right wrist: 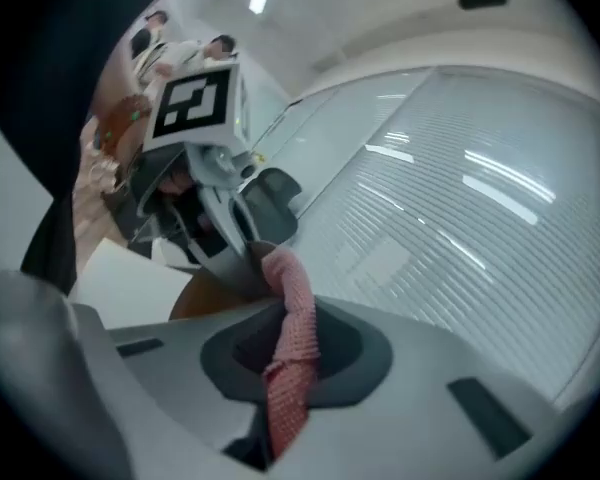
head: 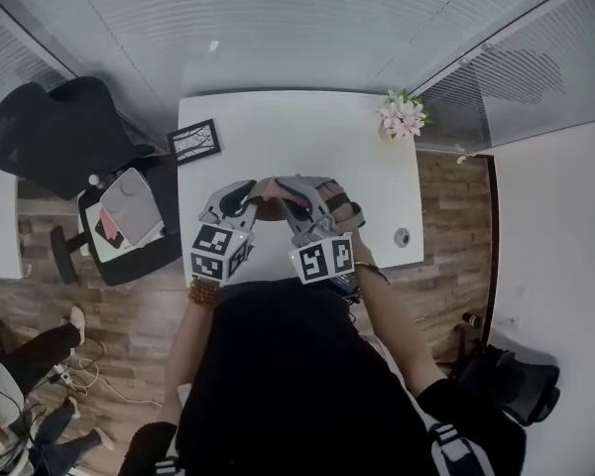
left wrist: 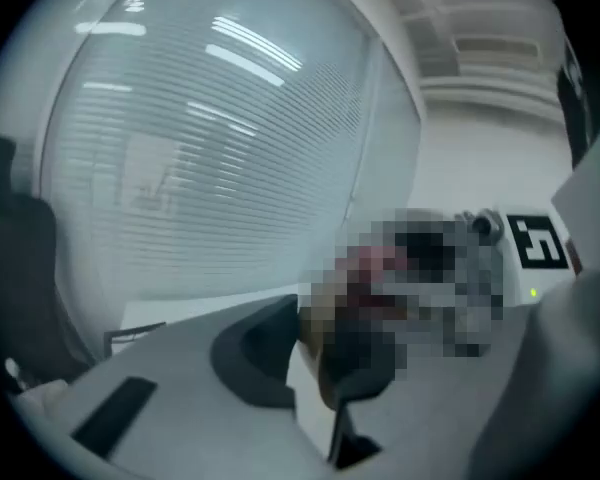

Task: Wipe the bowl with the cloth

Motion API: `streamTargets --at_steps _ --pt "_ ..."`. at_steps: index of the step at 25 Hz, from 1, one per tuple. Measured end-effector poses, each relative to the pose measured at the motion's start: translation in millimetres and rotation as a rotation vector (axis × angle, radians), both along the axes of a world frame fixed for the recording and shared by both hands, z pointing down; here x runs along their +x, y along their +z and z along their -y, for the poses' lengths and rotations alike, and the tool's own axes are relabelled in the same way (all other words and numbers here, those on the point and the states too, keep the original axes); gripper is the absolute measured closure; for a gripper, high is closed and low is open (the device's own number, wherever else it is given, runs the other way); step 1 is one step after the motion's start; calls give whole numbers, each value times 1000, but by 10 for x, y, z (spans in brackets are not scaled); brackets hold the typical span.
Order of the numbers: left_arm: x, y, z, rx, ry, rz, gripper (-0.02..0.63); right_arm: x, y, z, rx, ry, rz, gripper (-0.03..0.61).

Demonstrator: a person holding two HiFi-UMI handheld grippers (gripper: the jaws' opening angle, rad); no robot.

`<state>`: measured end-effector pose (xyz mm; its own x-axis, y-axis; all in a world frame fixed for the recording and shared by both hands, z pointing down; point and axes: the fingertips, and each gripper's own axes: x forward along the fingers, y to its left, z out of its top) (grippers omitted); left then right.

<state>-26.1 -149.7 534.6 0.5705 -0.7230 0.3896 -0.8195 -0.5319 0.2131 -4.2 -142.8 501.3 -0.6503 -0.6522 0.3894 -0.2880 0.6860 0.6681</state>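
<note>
Wiping seems begun: left gripper (left wrist: 312, 364) clamps the bowl (right wrist: 206, 294), right gripper (right wrist: 282, 393) pinches the cloth (right wrist: 294, 318) beside it; next, rub inside.

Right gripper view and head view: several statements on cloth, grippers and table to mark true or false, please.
1. The right gripper is shut on the pink cloth. True.
2. The flowers lie on the floor. False: they stand at the table's far right corner.
3. The picture frame sits at the table's left edge. True.
4. The grippers are at opposite table ends. False: the left gripper is close beside the right one.
</note>
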Motion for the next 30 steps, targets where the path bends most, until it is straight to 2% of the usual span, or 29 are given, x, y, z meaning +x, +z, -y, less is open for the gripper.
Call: streamTargets --at_steps 2,4,6,7,8,9,10,13,15,16,19,21,26,30 --pt "-127 -85 60 -41 -98 -188 577 -28 -94 39 -29 80 132 552" --pt "-250 -118 104 -100 -218 -416 566 -2 -166 108 -50 170 257 554" --pt "-346 -84 128 -163 -341 -633 565 35 -188 187 -110 248 366 554" --pt "-384 -59 131 -178 -393 -703 565 39 -174 217 -151 277 405 554" --pt "-424 -42 134 -175 -434 -739 565 32 -144 237 -203 299 437 554" --pt "-473 -39 136 -153 -464 -732 561 16 -101 246 -268 314 461 554" --pt "-535 -48 138 -113 -487 -683 560 -3 -48 242 -347 322 477 552" --pt "-839 -72 173 22 -563 -439 563 -16 140 131 -619 313 501 555" --pt "-1098 38 261 7 -594 -356 586 60 267 -6 -725 296 483 561" --pt "-1162 146 318 -45 -558 -327 588 129 325 -66 -727 289 454 561" --pt "-1046 541 382 -227 -337 -173 588 422 466 -126 -639 322 346 561" --pt "-888 802 292 -310 -231 -86 588 600 492 -95 -605 363 333 561" --pt "-409 1463 22 -507 -124 -90 588 851 417 16 -576 430 377 561" --pt "-201 2017 -123 -625 -108 -51 588 905 389 31 -558 451 391 561"
